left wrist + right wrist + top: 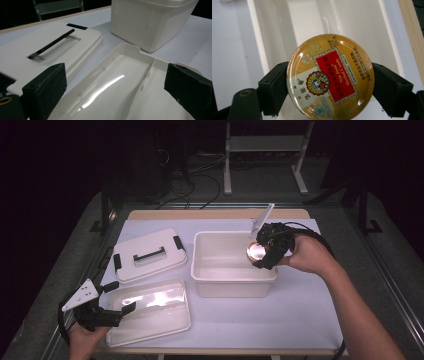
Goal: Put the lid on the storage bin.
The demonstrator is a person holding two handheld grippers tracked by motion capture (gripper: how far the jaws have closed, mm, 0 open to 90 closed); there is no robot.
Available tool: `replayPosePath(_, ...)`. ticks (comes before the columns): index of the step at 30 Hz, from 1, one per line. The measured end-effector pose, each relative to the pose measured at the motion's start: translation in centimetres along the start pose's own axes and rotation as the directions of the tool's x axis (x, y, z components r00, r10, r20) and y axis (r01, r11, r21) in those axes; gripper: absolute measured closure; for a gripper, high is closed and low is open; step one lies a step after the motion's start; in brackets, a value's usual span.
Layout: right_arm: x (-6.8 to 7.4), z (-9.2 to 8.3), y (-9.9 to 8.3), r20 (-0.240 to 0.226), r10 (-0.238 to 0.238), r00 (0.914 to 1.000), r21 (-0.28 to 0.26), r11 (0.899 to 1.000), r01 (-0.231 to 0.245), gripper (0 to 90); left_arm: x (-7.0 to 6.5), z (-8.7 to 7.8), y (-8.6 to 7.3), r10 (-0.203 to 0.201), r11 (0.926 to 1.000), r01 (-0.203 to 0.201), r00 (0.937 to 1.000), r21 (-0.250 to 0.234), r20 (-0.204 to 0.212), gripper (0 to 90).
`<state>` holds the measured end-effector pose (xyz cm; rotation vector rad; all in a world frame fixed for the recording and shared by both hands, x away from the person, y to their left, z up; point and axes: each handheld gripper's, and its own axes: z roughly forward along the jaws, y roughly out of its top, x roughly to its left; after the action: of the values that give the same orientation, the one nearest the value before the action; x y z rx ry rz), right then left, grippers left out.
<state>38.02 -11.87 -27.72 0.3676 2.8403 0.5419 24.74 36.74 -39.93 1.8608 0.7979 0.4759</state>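
A round gold candy tin (330,77) with a red label sits clamped between the pads of my right gripper (260,254). In the high view the candy tin (256,252) hangs over the right end of the white open bin (220,270). The right gripper view looks down past the tin into the bin (317,22). My left gripper (117,300) rests at the table's near left, jaws wide apart and holding nothing. Its jaws straddle the left end of a shallow white tray (150,312). The left gripper view shows that tray (117,87) lying between the pads, untouched.
A white lid with a black handle (149,255) lies flat to the left of the bin, and the lid (47,47) also shows in the left gripper view. A pale cloth covers the table (300,315). A metal stand (265,150) is on the floor beyond the far edge.
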Motion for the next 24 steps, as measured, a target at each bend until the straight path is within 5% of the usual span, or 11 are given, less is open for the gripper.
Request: replayPosePath(24,-1.0,3.6,-0.6,-0.039,0.043,0.9983,0.025,0.999,-0.042,20.1,-0.1,-0.3,-0.1,-0.003,1.0,0.003,1.0,-0.001,-0.003,3.7)
